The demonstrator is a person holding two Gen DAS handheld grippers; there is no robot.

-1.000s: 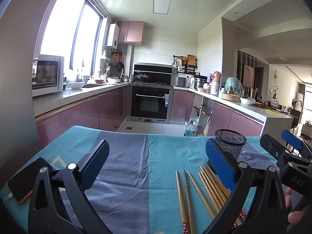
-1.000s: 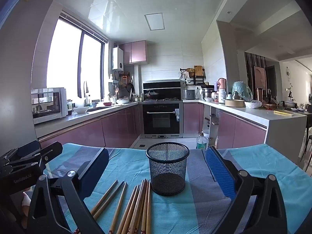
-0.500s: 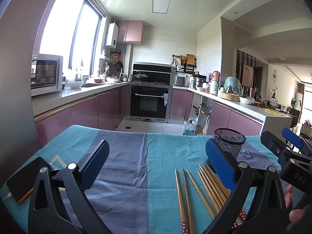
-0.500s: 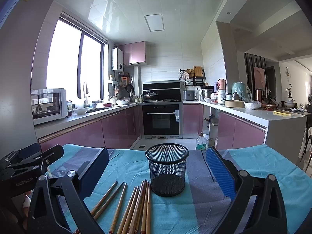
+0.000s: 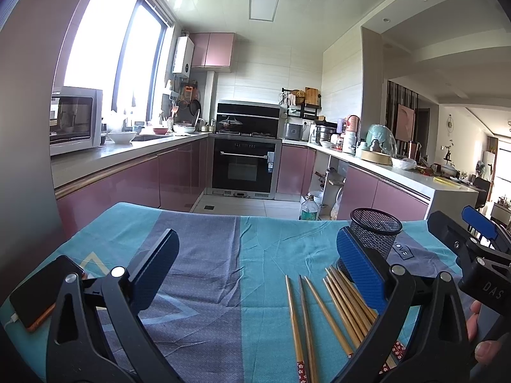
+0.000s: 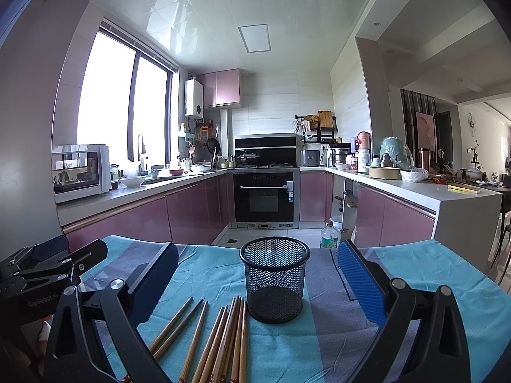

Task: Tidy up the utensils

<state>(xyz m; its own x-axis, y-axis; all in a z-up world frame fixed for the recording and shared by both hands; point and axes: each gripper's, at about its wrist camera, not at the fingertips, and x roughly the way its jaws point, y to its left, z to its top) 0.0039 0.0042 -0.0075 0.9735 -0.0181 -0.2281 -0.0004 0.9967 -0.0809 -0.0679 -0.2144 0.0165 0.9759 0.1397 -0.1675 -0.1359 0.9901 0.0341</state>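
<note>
Right now both my tongs are wide open and hold nothing: my left tongs point(image 5: 255, 271) hang over the bare cloth, and my right tongs point(image 6: 255, 284) hang with the mesh cup point(image 6: 274, 279) sitting between their fingers. The chopsticks point(image 6: 220, 335) lie flat on the surface point(image 6: 447, 287), just beside the cup on its near left side, and they are not in the cup yet. Their long sides run from me toward the cup. The thin tips point at the cup and the red patterned ends point back at me. Most lie close together in a bunch, and a few fan out further from the cup. I think a few things could go wrong. The sticks are thin and round, so if I pinch one it may roll or slip out. If I grab into the bunch, I may catch two and drop one. The cup looks light, so a bump from my tongs or a stick poked at its rim could tip it over. The cloth has wrinkles, and a tip could snag there. A phone point(image 5: 41, 290) lies far from the cup, off to the left.
</note>
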